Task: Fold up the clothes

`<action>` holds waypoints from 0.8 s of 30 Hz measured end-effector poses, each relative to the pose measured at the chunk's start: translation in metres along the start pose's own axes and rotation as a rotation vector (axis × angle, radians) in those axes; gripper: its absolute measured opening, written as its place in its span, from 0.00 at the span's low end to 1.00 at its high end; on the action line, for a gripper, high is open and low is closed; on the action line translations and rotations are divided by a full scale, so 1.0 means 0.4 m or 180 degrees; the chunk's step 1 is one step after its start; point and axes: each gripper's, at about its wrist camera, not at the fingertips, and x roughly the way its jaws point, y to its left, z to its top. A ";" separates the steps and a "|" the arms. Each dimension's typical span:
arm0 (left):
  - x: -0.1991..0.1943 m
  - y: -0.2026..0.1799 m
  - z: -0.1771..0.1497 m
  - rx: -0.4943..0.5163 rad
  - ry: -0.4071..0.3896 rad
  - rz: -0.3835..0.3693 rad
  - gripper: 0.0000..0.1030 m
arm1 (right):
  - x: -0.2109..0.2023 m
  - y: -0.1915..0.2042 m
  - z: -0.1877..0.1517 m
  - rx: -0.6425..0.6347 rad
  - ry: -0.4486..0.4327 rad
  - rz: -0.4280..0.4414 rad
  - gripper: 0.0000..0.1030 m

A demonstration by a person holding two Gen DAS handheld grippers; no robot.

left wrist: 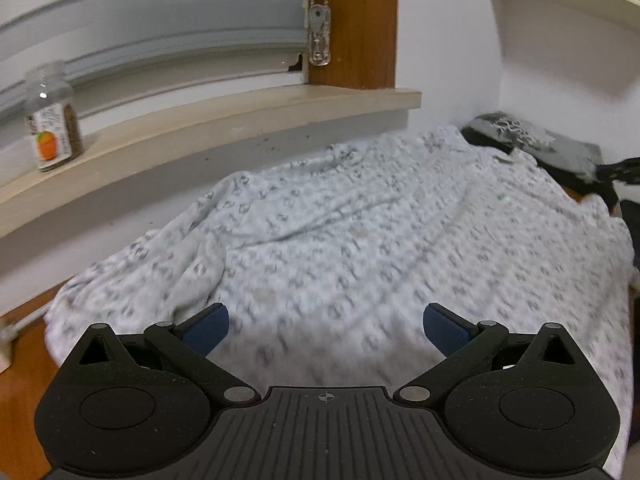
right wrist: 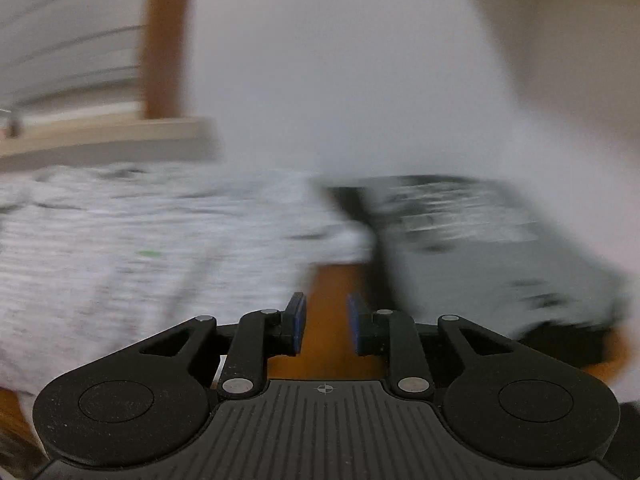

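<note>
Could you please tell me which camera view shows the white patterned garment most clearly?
The left wrist view: the white patterned garment lies spread and fairly sharp, its print and wrinkles readable. The right wrist view catches only one motion-blurred part of it, beside a dark folded garment.

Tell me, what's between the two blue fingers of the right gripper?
Nothing is held there. In the right wrist view the right gripper has its jaws apart, and only bare orange-brown table shows through, with the white patterned garment just beside it.
</note>
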 end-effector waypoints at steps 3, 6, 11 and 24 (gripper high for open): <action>-0.046 -0.015 -0.033 0.0079 0.0060 0.0029 1.00 | 0.046 0.106 -0.005 -0.0165 0.0078 0.0345 0.23; -0.071 -0.001 -0.060 0.0056 0.0111 0.0083 1.00 | 0.086 0.168 0.008 -0.0387 0.0148 0.0392 0.24; -0.112 0.023 -0.106 0.0017 0.0195 0.0173 1.00 | 0.127 0.195 0.025 -0.0444 0.0253 0.0499 0.33; -0.176 0.109 -0.193 -0.0140 0.0358 0.0323 0.95 | 0.107 0.191 0.016 -0.0461 0.0247 0.0391 0.34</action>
